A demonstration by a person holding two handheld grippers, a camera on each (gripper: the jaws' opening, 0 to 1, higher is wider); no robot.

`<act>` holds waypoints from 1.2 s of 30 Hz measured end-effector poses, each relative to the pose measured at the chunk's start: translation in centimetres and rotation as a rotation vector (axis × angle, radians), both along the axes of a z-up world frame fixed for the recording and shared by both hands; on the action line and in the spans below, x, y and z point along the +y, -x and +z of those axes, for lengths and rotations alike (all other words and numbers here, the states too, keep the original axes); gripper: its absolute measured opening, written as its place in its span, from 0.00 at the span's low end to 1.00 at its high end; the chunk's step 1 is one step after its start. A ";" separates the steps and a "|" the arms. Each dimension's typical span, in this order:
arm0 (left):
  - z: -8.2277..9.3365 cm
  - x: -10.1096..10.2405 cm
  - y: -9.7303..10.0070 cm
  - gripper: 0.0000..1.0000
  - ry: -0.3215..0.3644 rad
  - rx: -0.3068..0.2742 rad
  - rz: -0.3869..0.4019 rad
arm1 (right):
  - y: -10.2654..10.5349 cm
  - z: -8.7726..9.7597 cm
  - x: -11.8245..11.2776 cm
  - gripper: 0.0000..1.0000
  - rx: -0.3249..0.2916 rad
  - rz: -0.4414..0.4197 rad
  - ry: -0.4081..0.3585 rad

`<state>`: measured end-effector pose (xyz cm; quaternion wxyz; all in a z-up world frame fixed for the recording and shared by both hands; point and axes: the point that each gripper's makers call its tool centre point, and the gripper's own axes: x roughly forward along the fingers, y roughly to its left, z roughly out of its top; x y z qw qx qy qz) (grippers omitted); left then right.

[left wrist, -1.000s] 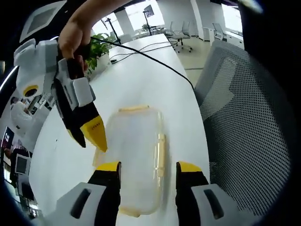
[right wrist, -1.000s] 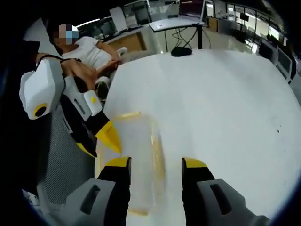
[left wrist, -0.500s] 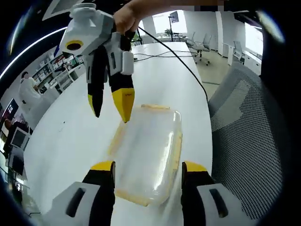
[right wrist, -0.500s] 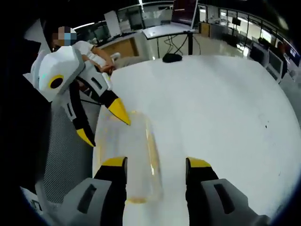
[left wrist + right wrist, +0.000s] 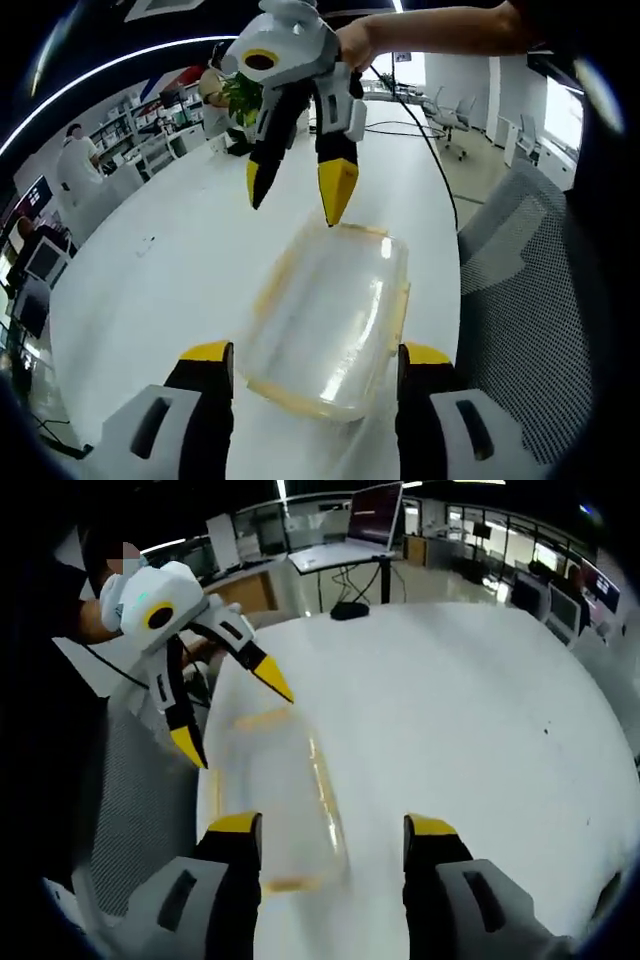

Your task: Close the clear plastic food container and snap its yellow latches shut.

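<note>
On table point(image 5: 180, 270): container point(image 5: 330, 320), seemingly unlabelled.

Left hand-held gripper point(image 5: 308, 362) jaws spread, empty; right hand-held gripper point(image 5: 334, 835) jaws spread, empty.

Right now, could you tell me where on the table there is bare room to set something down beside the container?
The white table lies bare on the side of the clear container away from the mesh chair, out toward the table's far rim. It is crowded on the chair side, where the container sits near the table edge, and above it, where the right gripper and left gripper hang open.
</note>
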<state>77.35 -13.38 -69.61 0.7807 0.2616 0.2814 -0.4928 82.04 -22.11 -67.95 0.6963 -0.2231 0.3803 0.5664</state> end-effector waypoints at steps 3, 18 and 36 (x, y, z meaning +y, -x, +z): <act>0.0 0.2 -0.1 0.64 0.007 0.005 0.014 | 0.2 0.0 -0.3 0.56 -0.005 -0.013 -0.006; -0.1 1.0 -0.1 0.69 0.042 0.015 0.074 | 2.1 -0.1 -2.1 0.61 -0.056 -0.105 -0.057; -0.9 2.0 0.7 0.69 0.073 0.031 0.132 | 5.5 -1.8 -3.6 0.62 -0.091 -0.187 -0.092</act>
